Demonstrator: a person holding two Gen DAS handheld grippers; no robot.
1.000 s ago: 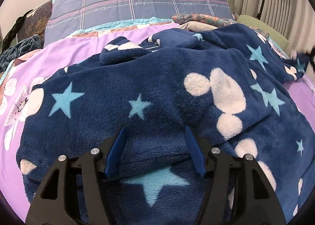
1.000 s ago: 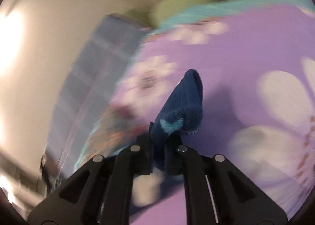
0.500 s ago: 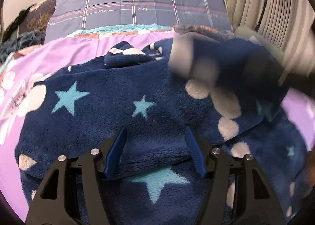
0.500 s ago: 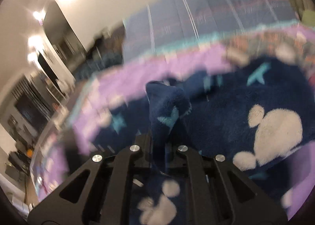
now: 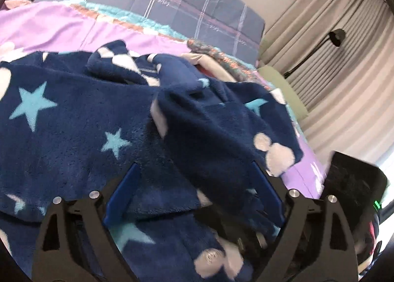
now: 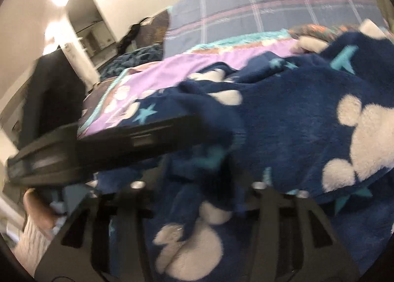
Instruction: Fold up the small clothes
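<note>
One bed (image 5: pixel 73 25) with a purple sheet carries one navy fleece garment (image 5: pixel 73 119), starred and spotted, spread across most of it. A folded-over flap (image 5: pixel 221 139) lies on top, its long axis running from about eleven o'clock down to five in the left wrist view. The left tool (image 5: pixel 194 190) is opening wide, fleece lying loose between its blue pads, gripping nothing. The right tool (image 6: pixel 199 183) is opening too, cloth slack between its jaws. Both sit at the near hem, the left nearer the flap's free end.
</note>
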